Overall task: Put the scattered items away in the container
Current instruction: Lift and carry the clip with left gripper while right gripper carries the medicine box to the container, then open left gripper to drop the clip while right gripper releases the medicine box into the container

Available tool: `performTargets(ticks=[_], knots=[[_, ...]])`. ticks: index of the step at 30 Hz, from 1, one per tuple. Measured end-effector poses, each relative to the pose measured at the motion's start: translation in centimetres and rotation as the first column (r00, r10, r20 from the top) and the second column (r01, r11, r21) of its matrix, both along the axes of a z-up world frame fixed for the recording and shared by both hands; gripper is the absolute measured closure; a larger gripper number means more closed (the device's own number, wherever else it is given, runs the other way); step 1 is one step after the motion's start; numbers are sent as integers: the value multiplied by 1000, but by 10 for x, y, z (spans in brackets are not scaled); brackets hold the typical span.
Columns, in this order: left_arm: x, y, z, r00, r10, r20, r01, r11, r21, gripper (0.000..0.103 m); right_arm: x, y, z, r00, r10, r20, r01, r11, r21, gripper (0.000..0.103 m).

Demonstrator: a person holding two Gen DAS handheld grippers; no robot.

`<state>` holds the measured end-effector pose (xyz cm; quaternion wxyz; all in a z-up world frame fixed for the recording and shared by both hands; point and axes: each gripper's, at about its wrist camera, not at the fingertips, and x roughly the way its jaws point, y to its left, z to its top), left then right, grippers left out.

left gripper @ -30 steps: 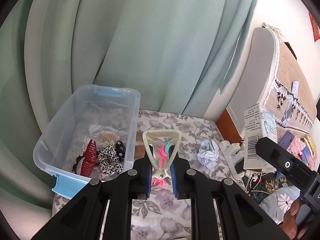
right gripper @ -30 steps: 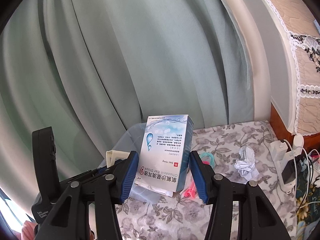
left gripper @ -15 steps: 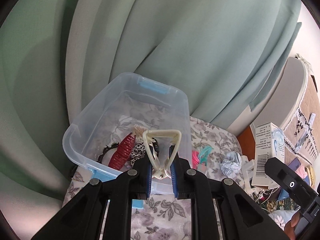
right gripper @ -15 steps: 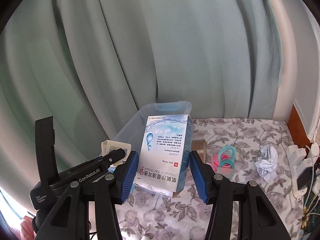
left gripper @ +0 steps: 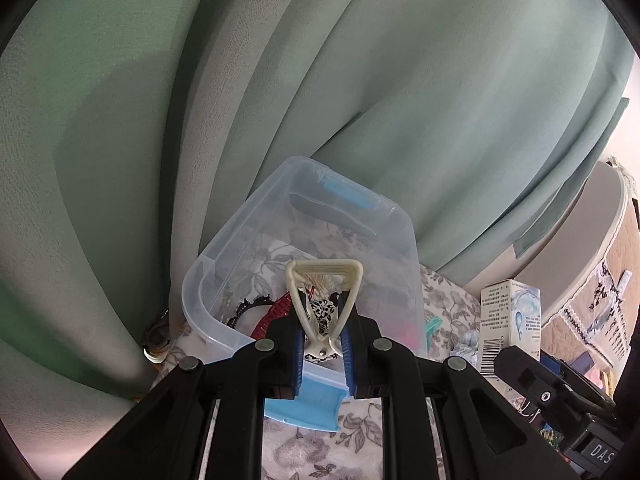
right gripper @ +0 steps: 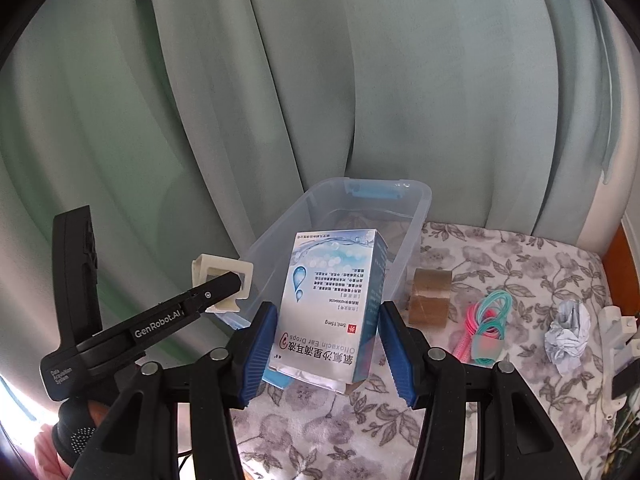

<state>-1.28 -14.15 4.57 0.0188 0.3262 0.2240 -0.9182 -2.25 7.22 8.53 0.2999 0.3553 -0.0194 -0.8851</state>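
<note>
- Step in hand, as we judge it: carrying two items to the clear plastic container (right gripper: 416, 216), which sits centre frame in both views against the green curtain (right gripper: 200, 100).
- Left gripper (left gripper: 322, 344) clenched on a cream triangular clip (left gripper: 324, 280); the clip hangs over the container's near end, above the items inside.
- Right gripper (right gripper: 326, 344) grasps one ear-drops box (right gripper: 332, 304), upright, in front of the container's near wall and not yet over the opening.
- Next move, we reckon: spread the left jaws to drop the clip in, then bring the box forward over the rim before letting go.
- Count inside the container: one red claw clip (left gripper: 274, 314), one black-and-white patterned piece (left gripper: 324, 312); others too hidden to count.
- Left on the floral cloth (right gripper: 500, 264), right half of the right-wrist view: one tape roll (right gripper: 430, 296), one bundle of pink and teal bands (right gripper: 486, 328), one crumpled paper ball (right gripper: 568, 332).
</note>
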Motion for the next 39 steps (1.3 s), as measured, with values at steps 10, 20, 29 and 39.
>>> performTargets(ticks=[10,20,29,39], knots=[[-3,-3,-1,1000,-2,0,2,1000,-2,86,-18,-17,-3,999,31,7,-31,1000,-1,47],[-19,-3,-6,1000,1,24,0,1000,-22,86,-39,-31,-13,998,44,47,-43,999,-17,47],[-31,-11,-13,999,11,52,-9,999,-34,86,-57,-50,-29,995,53,80,-55,998,21,47],[-34,-13,-16,997,24,76,-20,999,-42,75,-57,-60,-31,996,71,61,-75,995,66,43]])
